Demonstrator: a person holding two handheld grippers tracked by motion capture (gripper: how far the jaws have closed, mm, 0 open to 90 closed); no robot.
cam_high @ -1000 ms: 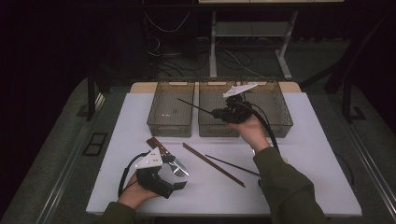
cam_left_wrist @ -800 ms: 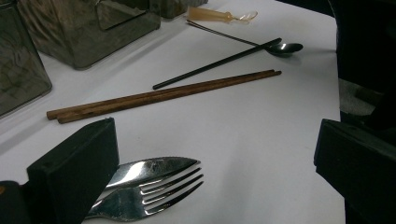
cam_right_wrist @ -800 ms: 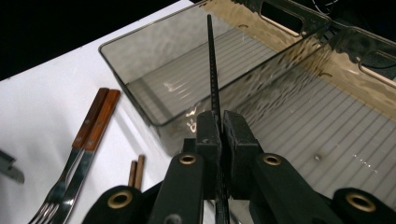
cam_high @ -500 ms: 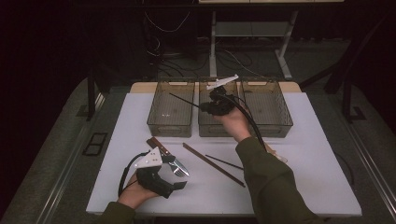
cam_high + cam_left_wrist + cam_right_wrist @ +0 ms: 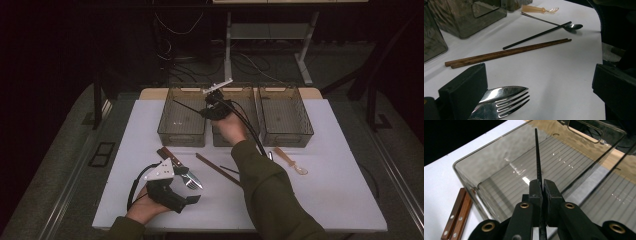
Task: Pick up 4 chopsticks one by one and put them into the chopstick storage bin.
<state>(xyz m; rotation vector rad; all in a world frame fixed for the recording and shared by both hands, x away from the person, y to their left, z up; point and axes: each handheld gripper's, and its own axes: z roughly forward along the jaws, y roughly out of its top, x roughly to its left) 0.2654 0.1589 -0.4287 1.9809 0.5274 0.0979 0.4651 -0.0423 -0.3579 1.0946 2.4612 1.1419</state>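
My right gripper (image 5: 207, 111) (image 5: 542, 186) is shut on a thin black chopstick (image 5: 186, 106) (image 5: 537, 157), which sticks out over the left clear bin (image 5: 180, 136) (image 5: 499, 157). At the table's front left my left gripper (image 5: 189, 186) (image 5: 536, 82) rests low with its jaws wide apart. A steel fork (image 5: 192, 181) (image 5: 509, 100) and a knife blade lie between them, next to the left jaw, with no pad pressing on them.
A middle bin (image 5: 222, 140) and a right bin (image 5: 287, 137) stand beside the left one. On the table lie a pair of wooden chopsticks (image 5: 215, 167) (image 5: 509, 52), another black chopstick (image 5: 536, 35), a metal spoon (image 5: 574, 26) and an amber-handled spoon (image 5: 290, 161). Wooden knife handles (image 5: 456, 217) lie by the left bin.
My right gripper has carried the black chopstick leftward, from above the middle and right bins to the left bin's edge, and slightly lower. The left gripper has stayed put.
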